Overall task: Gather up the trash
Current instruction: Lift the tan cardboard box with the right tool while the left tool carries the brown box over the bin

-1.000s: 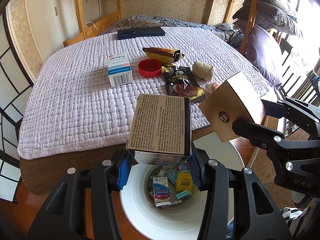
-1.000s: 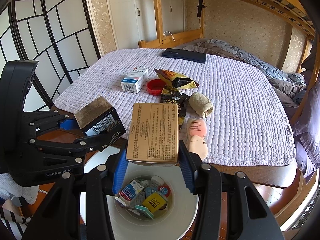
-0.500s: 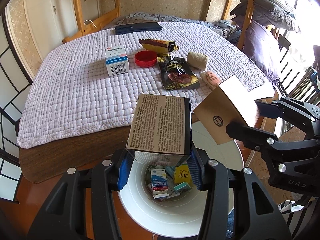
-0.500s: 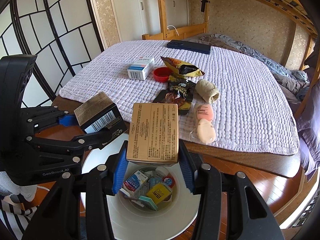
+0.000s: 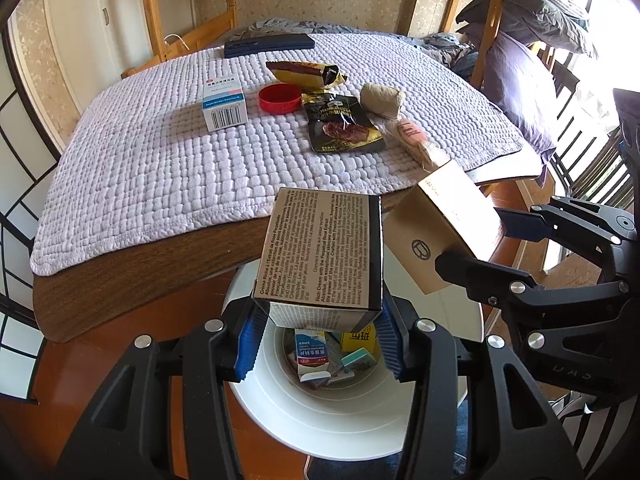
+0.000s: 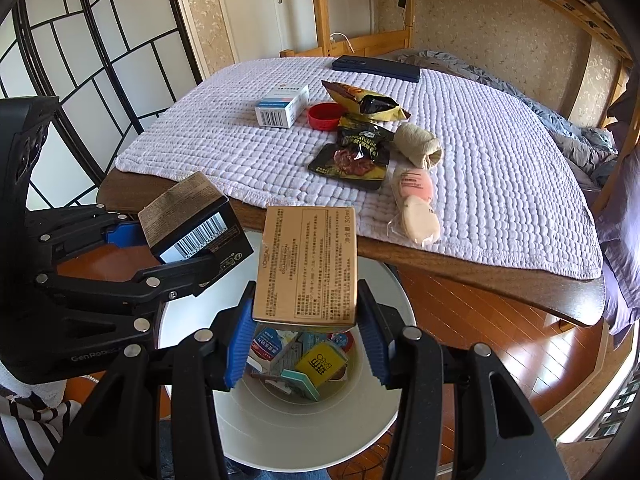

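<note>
Your left gripper [image 5: 318, 344] is clamped on a dark-edged printed carton [image 5: 320, 254], blue pads pressed to its sides, and the white trash bin [image 5: 332, 416] sits directly below it with small packs already at the bottom. Just to that gripper's right, your right gripper [image 6: 306, 350] is closed on a tan carton [image 6: 308, 264], also over the bin's mouth. Ahead of both grippers, across the table's wooden edge [image 5: 132, 280], the quilted cloth [image 5: 160, 168] carries a blue-and-white medicine box [image 5: 224, 101], then a red lid [image 5: 280, 98], a yellow snack wrapper [image 5: 306, 73], a black snack pouch [image 5: 342, 124], a beige rolled sock [image 5: 380, 99] and a clear pack of pink and cream sponges [image 6: 416, 204].
</note>
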